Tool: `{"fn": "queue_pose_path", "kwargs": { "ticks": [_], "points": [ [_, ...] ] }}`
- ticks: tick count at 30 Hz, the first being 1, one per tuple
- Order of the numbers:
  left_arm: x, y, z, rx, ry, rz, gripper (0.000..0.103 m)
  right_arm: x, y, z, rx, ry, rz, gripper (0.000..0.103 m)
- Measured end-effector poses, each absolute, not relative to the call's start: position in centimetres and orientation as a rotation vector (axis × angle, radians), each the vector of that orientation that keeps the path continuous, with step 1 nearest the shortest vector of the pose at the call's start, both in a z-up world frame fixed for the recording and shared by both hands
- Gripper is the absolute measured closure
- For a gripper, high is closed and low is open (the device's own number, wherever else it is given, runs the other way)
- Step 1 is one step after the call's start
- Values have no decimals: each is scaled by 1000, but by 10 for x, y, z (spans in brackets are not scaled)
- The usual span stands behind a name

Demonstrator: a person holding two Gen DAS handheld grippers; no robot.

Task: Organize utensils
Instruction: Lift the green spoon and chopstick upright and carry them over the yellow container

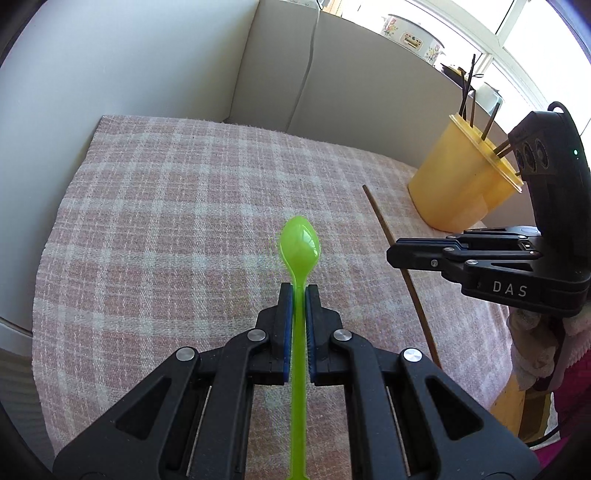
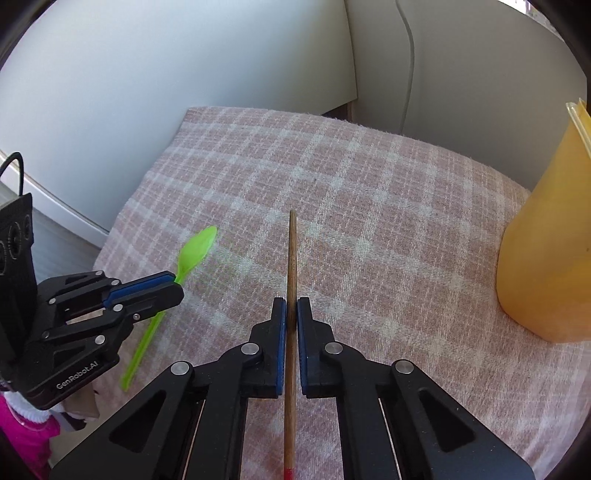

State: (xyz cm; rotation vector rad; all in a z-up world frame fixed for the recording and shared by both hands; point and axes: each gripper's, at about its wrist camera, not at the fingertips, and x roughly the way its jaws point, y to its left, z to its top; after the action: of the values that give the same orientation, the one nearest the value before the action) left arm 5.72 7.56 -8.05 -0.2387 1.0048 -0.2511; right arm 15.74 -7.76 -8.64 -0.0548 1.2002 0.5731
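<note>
My left gripper (image 1: 299,291) is shut on the handle of a lime-green plastic spoon (image 1: 300,242), whose bowl points forward over the pink plaid cloth (image 1: 166,221). The right wrist view shows the same spoon (image 2: 195,247) and left gripper (image 2: 173,286) at the left. My right gripper (image 2: 291,304) is shut on a thin wooden chopstick (image 2: 292,251) with a red band near its rear end. From the left wrist view this chopstick (image 1: 380,218) runs slantwise under the right gripper (image 1: 397,254). A yellow utensil holder (image 1: 454,177) with several dark sticks in it stands at the far right, and the holder (image 2: 546,258) looms close on the right.
White panels (image 1: 147,66) wall in the table at the back and left, with a cable (image 1: 310,55) hanging down. A flowered pot (image 1: 410,33) sits on the window ledge behind. The cloth's right edge drops off near a pink sleeve (image 1: 569,376).
</note>
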Motion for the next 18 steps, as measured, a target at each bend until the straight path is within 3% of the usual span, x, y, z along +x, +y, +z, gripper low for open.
{"fn": "queue_pose_path", "kwargs": {
  "ticks": [18],
  "points": [
    [27, 40, 9, -230, 736, -376, 98, 99, -170, -12, 86, 928, 542, 99]
  ]
}}
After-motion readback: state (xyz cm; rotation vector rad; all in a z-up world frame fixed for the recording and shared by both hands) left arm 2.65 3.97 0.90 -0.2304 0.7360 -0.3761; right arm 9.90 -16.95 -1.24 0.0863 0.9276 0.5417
